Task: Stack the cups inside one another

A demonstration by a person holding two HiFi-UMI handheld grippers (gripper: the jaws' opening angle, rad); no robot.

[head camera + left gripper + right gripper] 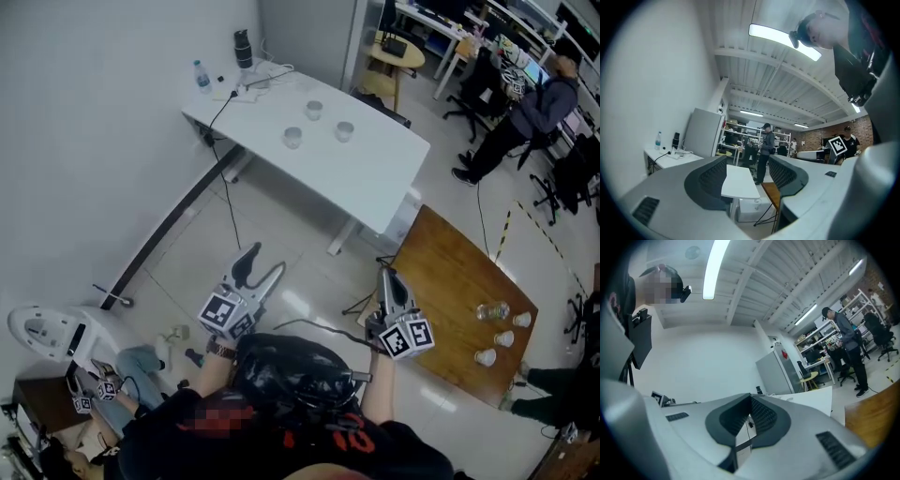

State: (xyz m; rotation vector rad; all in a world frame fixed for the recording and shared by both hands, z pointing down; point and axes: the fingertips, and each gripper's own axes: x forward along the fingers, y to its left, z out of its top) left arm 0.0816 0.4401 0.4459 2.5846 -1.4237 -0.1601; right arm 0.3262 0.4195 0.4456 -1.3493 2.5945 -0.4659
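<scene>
- Currently, left gripper (266, 259) is hanging released, jaws wide, nothing between them.
- Right gripper (386, 276) is pointing level, clenched and empty.
- Three cups (313, 110) are standing apart on far white table (384, 183).
- Other cups (504, 338) are sitting on wooden table (445, 281), right.

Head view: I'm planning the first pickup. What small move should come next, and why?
Probably carry the open left gripper forward toward the nearest clear plastic cup on the white rectangular table: both grippers are empty and held well short of the table, and the right gripper is shut.
</scene>
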